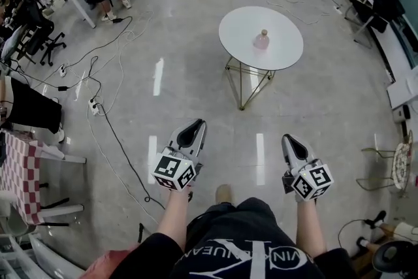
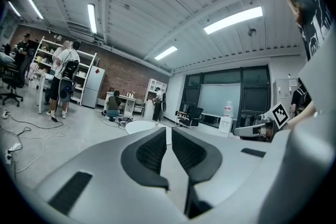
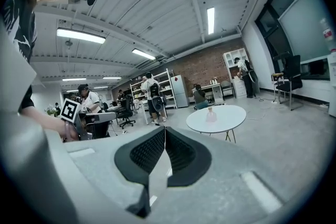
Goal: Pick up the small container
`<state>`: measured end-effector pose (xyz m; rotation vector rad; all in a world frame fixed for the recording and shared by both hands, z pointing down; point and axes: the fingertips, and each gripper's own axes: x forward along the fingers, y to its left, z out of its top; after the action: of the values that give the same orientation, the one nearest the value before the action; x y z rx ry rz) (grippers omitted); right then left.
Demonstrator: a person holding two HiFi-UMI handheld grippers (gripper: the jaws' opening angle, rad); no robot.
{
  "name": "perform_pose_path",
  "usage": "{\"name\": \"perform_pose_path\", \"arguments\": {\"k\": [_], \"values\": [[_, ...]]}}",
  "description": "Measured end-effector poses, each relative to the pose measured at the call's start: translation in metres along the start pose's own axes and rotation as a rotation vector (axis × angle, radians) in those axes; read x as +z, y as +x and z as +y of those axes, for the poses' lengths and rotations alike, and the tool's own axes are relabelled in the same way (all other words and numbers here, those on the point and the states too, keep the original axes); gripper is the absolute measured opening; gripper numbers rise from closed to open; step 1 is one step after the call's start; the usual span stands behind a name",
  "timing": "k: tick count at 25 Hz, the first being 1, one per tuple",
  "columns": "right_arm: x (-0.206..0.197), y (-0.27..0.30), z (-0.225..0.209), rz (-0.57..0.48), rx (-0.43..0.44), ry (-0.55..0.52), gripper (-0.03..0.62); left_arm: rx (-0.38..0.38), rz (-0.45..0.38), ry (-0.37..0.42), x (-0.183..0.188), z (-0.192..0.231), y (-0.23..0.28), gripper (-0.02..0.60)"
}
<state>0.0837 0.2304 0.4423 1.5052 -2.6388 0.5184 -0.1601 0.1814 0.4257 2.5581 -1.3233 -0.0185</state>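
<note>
The small container (image 1: 261, 40), a pale pink bottle with a tan cap, stands upright near the middle of a round white table (image 1: 235, 23) well ahead of me. In the right gripper view the container (image 3: 211, 115) shows on the table (image 3: 231, 115), far beyond the jaws. My left gripper (image 1: 200, 122) and right gripper (image 1: 287, 138) are held side by side over the bare floor, both pointing toward the table. The right gripper (image 3: 165, 129) is shut and empty. The left gripper (image 2: 169, 131) shows only a thin slit, with nothing in it. Only the table's edge (image 2: 139, 126) shows past the left jaws.
Cables and a power strip (image 1: 95, 106) trail over the grey floor on the left. A red-checked table (image 1: 19, 166) stands at the left edge and a wire chair (image 1: 398, 166) at the right. People and shelves fill the far back. My foot (image 1: 224, 193) is below the grippers.
</note>
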Motion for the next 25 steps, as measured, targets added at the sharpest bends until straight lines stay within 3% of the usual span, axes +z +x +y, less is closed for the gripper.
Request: {"name": "perform_pose_path", "arguments": {"k": [8,14,25], "values": [[-0.01,0.012,-0.007,0.024,-0.008,0.035,0.006,0.044,0.026,-0.036,-0.02,0.017,-0.012,0.034],[0.0,0.043,-0.008,0.019,0.033,0.021,0.006,0.09,0.007,-0.036,-0.012,0.04,-0.008,0.034],[0.02,0.104,-0.052,0.006,0.04,0.045,0.006,0.106,0.023,-0.036,-0.004,0.072,0.051,0.034]]}}
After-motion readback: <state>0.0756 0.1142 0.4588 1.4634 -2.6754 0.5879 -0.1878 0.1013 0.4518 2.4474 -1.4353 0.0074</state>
